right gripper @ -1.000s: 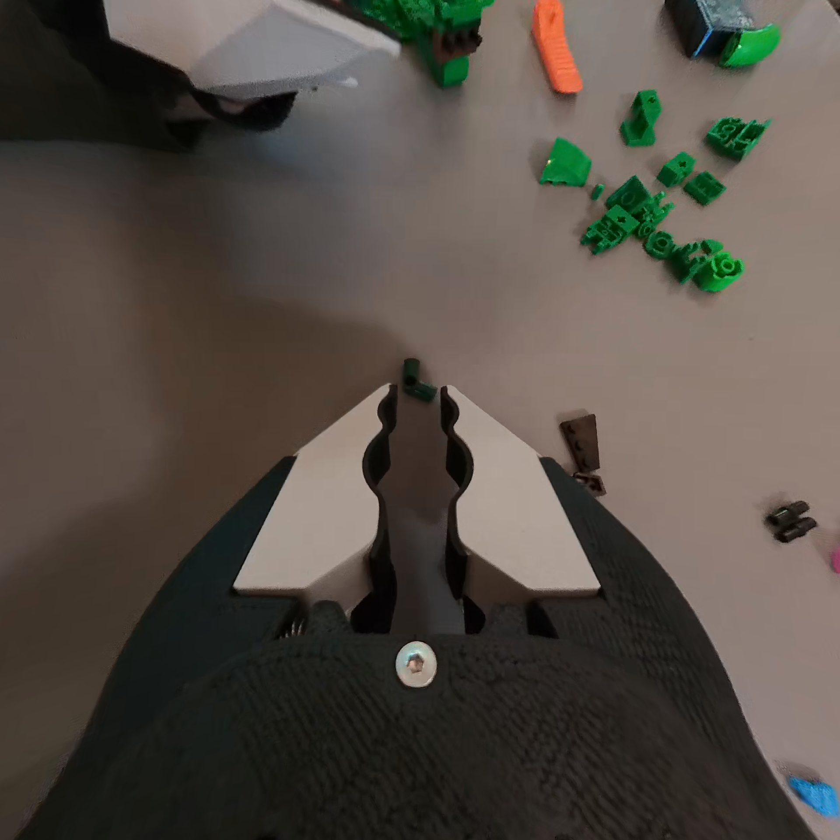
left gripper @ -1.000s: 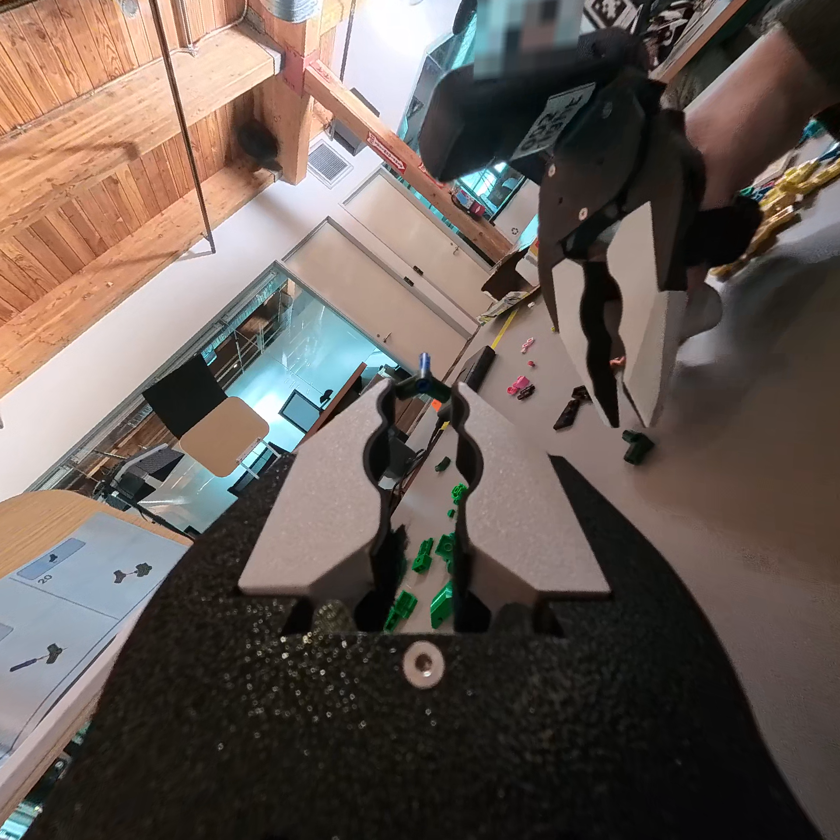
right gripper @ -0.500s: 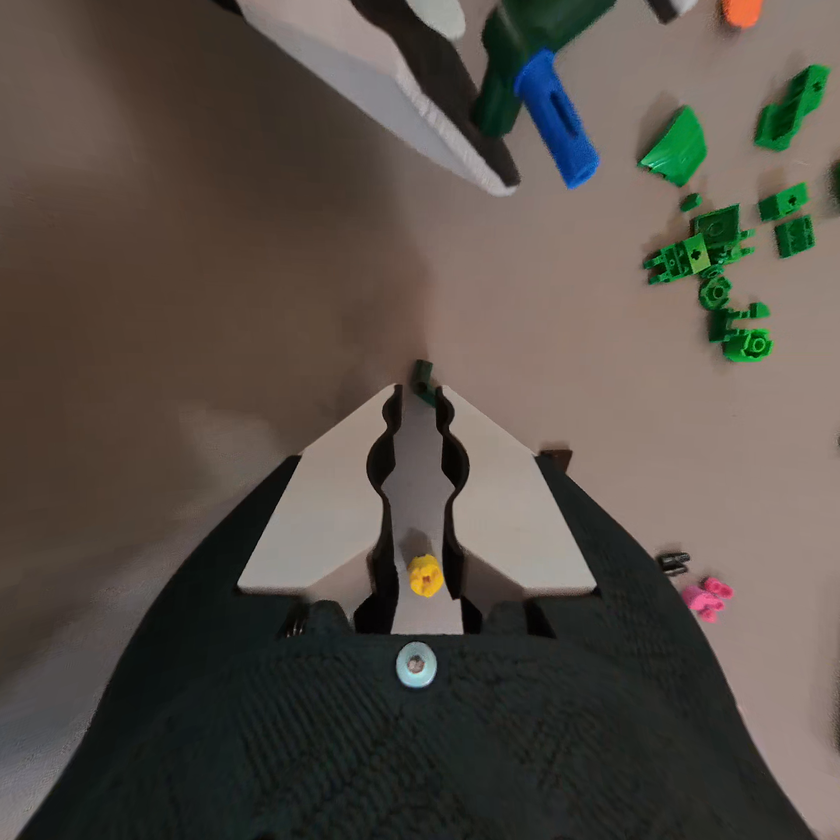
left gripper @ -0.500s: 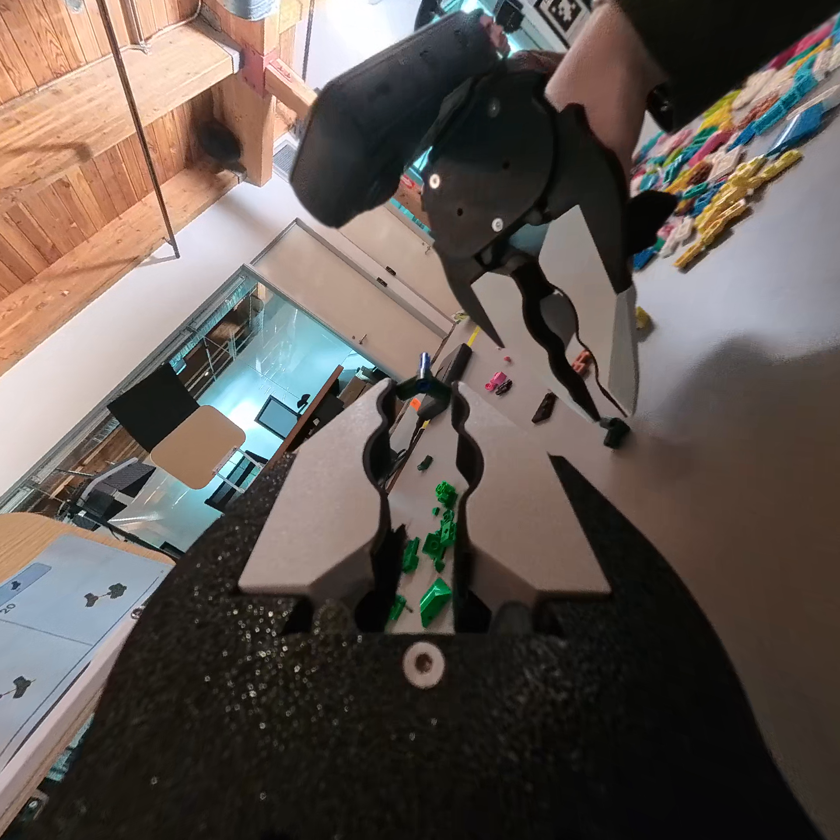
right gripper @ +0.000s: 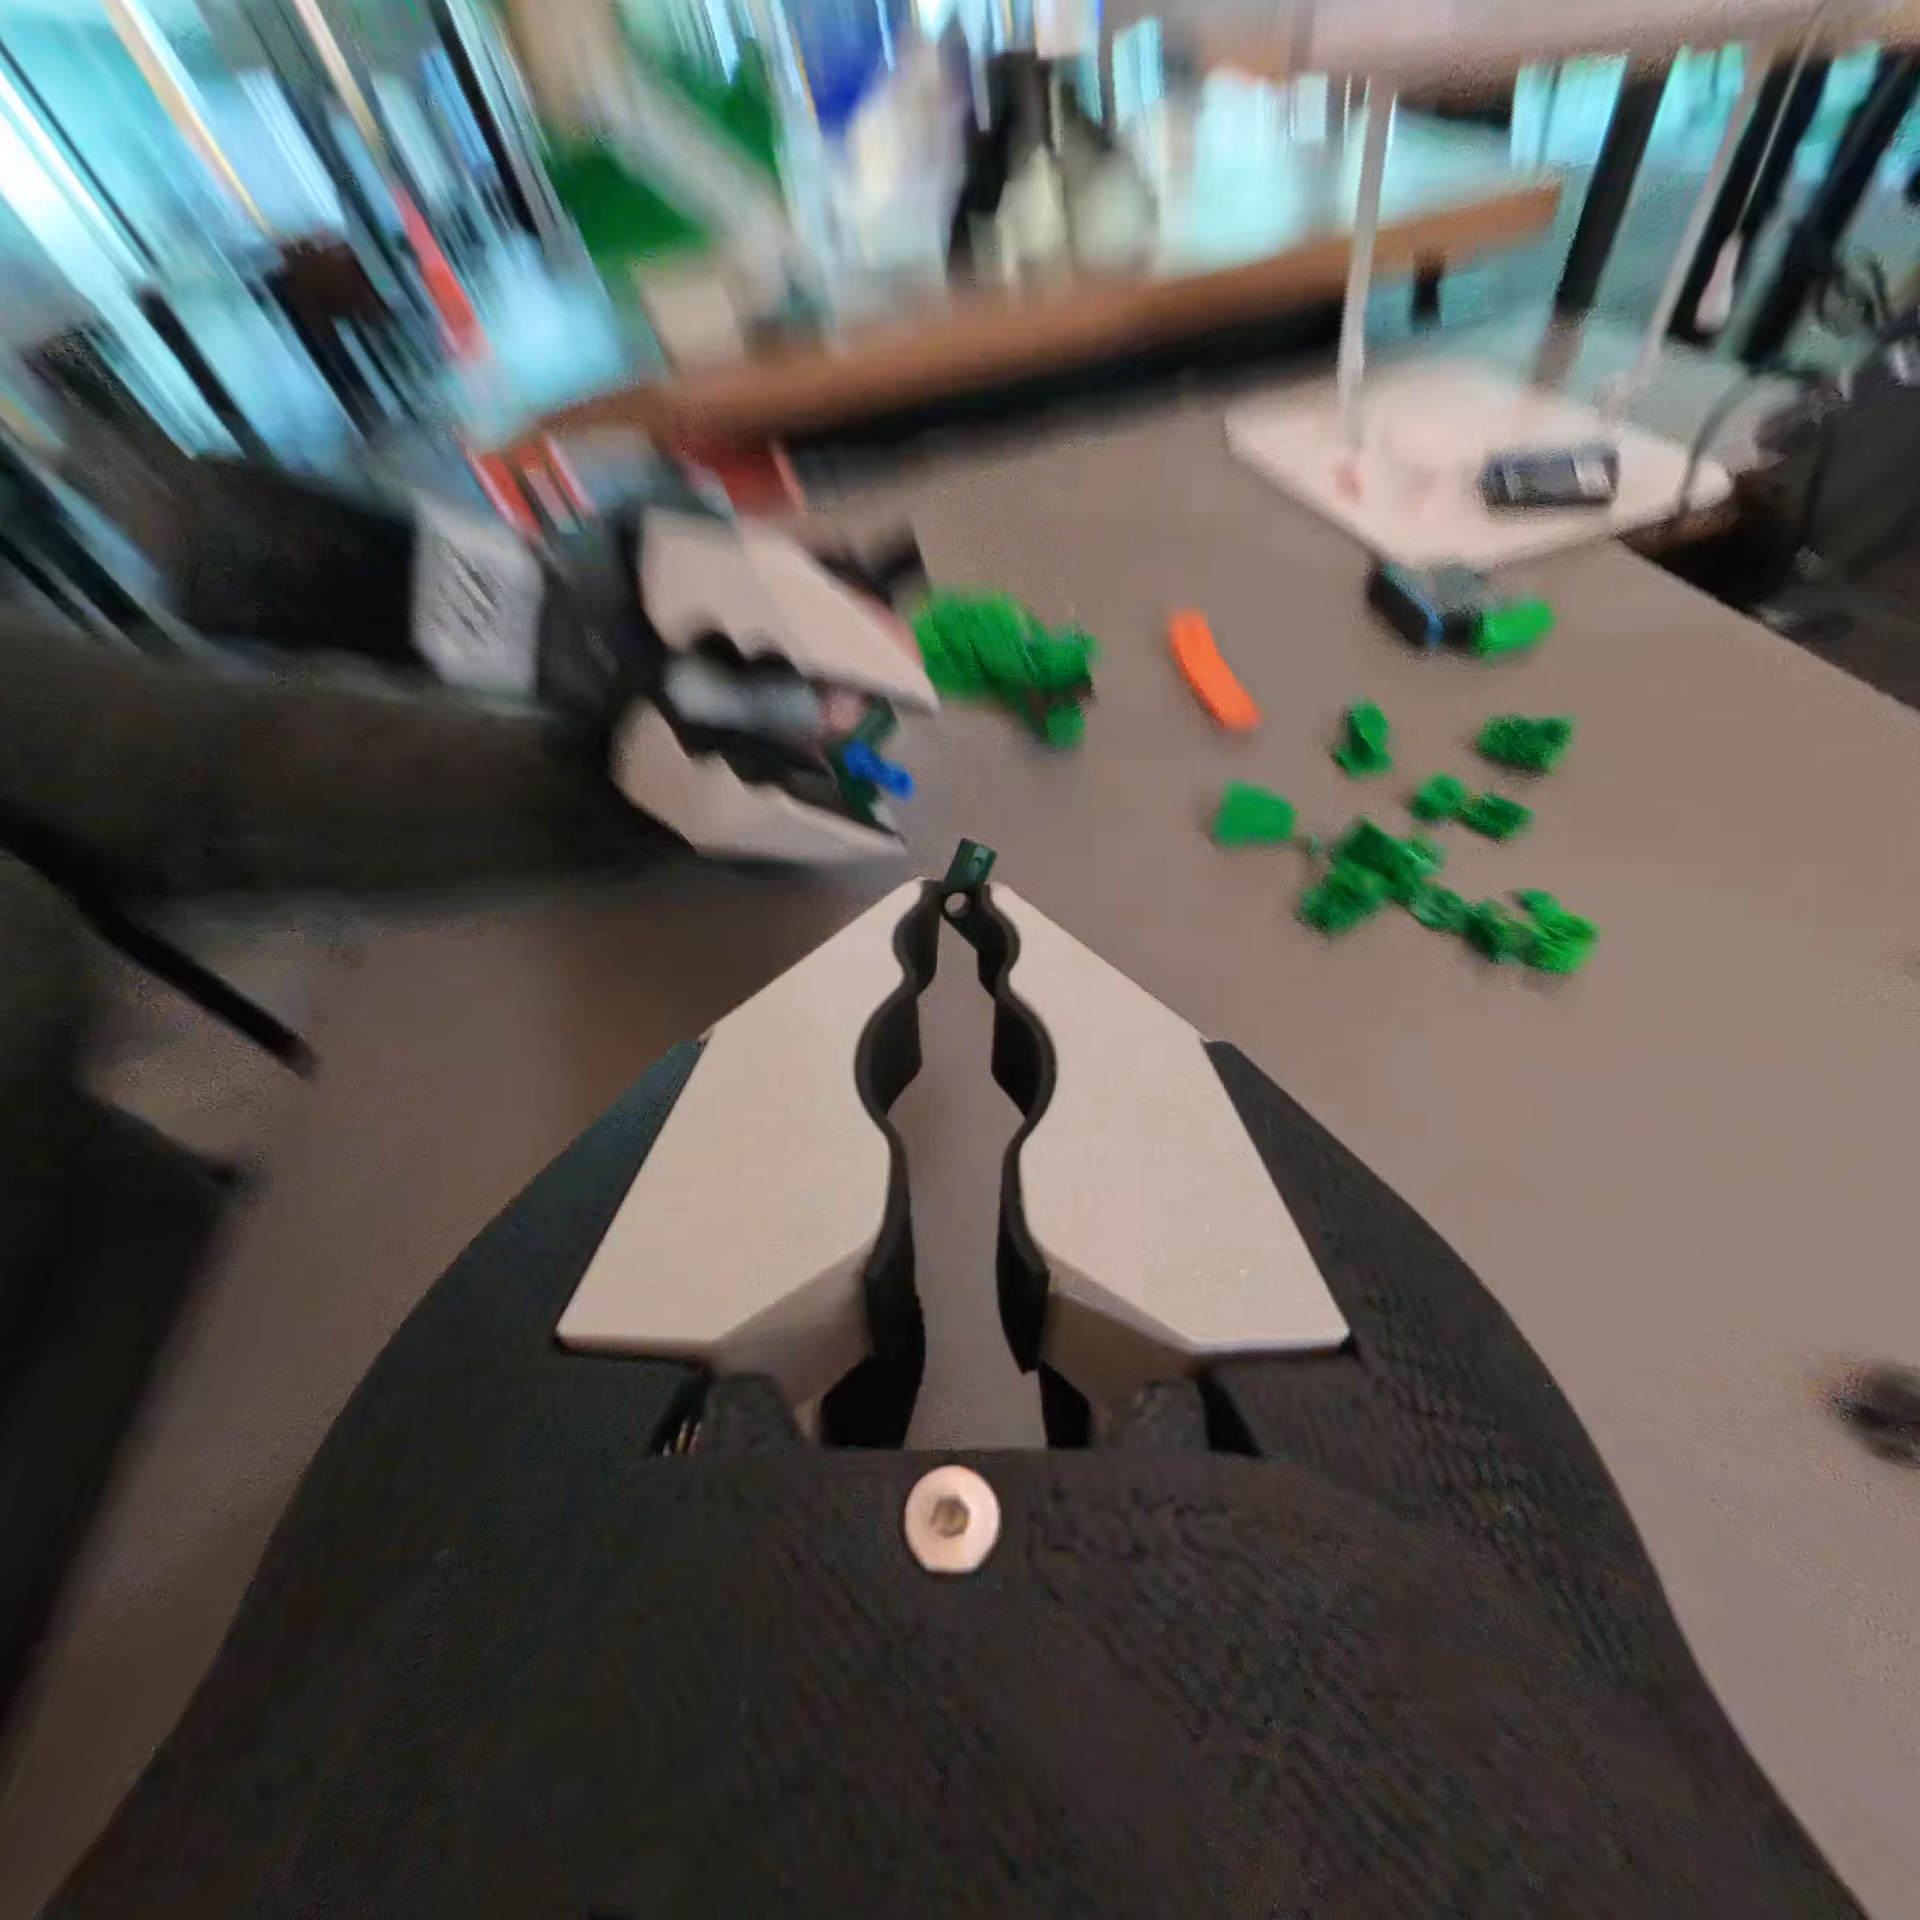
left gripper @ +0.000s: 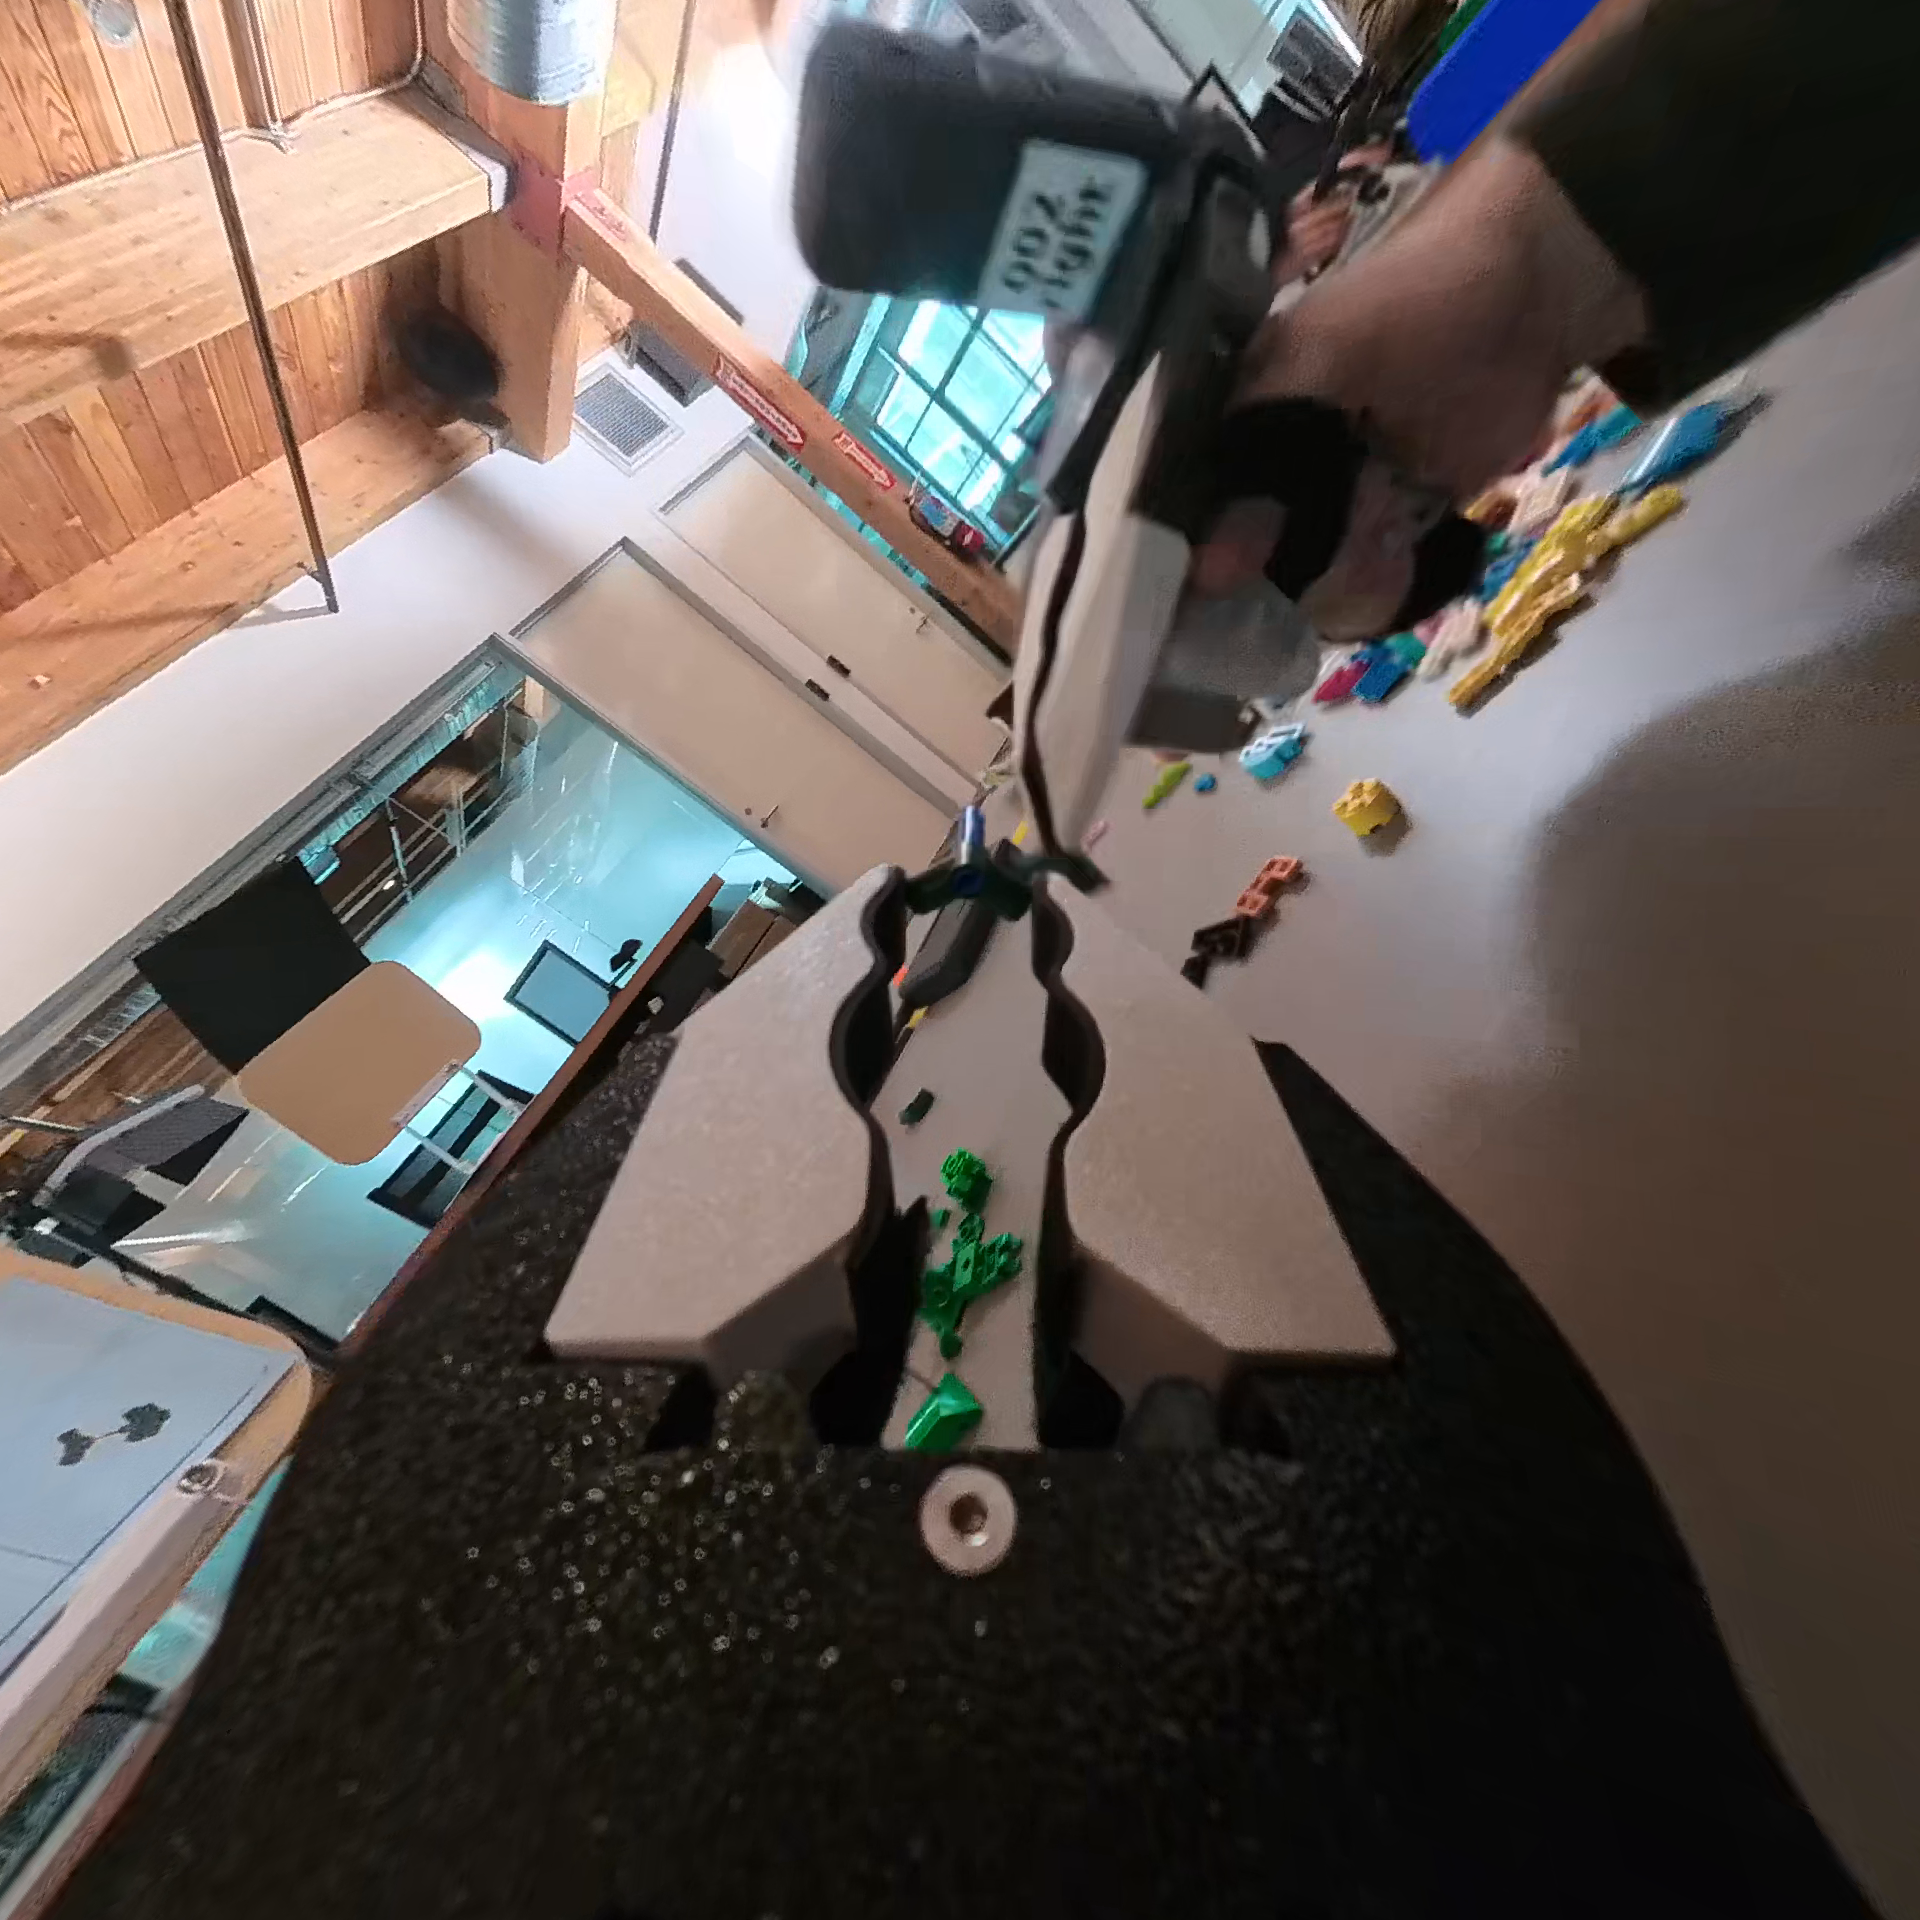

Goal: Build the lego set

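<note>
I have a part in each set of tongs, and neither is joined to anything larger yet. My left tongs are pinched nearly closed on a small dark green connector with a blue pin sticking out of it, held clear above the counter. My right tongs are closed at the tips on a tiny dark green piece, also lifted off the counter. In the left wrist view the right tongs come in from above, with their tips just beside the left tongs' part; whether the two parts already touch I cannot tell, as that spot is small and smeared.

I judge the build to be at an early-to-middle stage. A partly built green assembly sits on the counter beyond the left tongs, with an orange brick separator near it. Most of the rest is loose: a scatter of bright green pieces lies well to the right, a yellow brick and some dark brown pieces lie apart from them, and a heap of mixed coloured bricks waits at the far edge. A booklet page lies off to the left.

What seems left in this step is to mate the two held pieces, then carry the result to the green assembly. The right wrist view is heavily blurred, so finer detail is uncertain.
</note>
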`<act>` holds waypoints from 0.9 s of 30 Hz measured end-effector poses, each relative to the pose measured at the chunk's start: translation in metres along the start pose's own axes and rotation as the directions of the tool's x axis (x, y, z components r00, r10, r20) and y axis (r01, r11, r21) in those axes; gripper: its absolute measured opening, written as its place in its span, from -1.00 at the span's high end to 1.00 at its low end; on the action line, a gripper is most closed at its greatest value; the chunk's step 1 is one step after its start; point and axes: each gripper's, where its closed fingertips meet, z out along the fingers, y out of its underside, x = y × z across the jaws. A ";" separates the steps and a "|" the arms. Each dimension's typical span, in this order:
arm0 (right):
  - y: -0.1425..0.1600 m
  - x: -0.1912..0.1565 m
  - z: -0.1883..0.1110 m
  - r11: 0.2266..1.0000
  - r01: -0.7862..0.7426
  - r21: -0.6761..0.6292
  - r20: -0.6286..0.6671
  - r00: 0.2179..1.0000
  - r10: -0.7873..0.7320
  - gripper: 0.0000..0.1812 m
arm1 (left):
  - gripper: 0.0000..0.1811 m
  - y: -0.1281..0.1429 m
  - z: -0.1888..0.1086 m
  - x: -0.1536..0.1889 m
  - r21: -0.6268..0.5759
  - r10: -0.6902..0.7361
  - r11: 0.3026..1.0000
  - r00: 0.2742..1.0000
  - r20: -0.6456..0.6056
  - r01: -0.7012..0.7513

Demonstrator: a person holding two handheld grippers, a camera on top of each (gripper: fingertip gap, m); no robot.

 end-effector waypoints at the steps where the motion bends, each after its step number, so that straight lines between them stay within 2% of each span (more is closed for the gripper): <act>1: -0.014 -0.006 -0.009 0.982 -0.110 0.155 0.072 0.992 0.100 0.95 | 0.77 -0.004 0.000 -0.001 0.017 -0.016 1.000 1.000 0.002 0.016; 2: -0.023 -0.009 -0.019 0.936 -0.221 0.274 0.154 0.971 0.184 0.96 | 0.76 -0.010 -0.001 -0.001 0.041 -0.035 0.999 0.999 0.001 0.035; 4: -0.032 -0.013 -0.032 0.831 -0.407 0.378 0.329 0.898 0.291 0.96 | 0.77 -0.024 -0.002 0.000 0.098 -0.079 0.992 0.997 -0.009 0.080; 6: -0.038 -0.019 -0.037 0.772 -0.504 0.387 0.448 0.835 0.320 0.96 | 0.76 -0.033 -0.001 0.004 0.125 -0.101 0.987 0.994 -0.037 0.105; 10: -0.045 -0.033 -0.035 0.739 -0.577 0.346 0.577 0.753 0.317 0.96 | 0.76 -0.038 0.000 0.008 0.148 -0.127 0.980 0.990 -0.054 0.134; 13: -0.045 -0.037 -0.034 0.736 -0.591 0.330 0.606 0.730 0.315 0.95 | 0.76 -0.041 -0.002 0.005 0.169 -0.162 0.971 0.985 -0.058 0.170; 27: -0.035 -0.041 -0.032 0.839 -0.449 0.307 0.490 0.830 0.265 0.96 | 0.77 -0.041 -0.003 0.011 0.174 -0.212 0.957 0.968 -0.132 0.233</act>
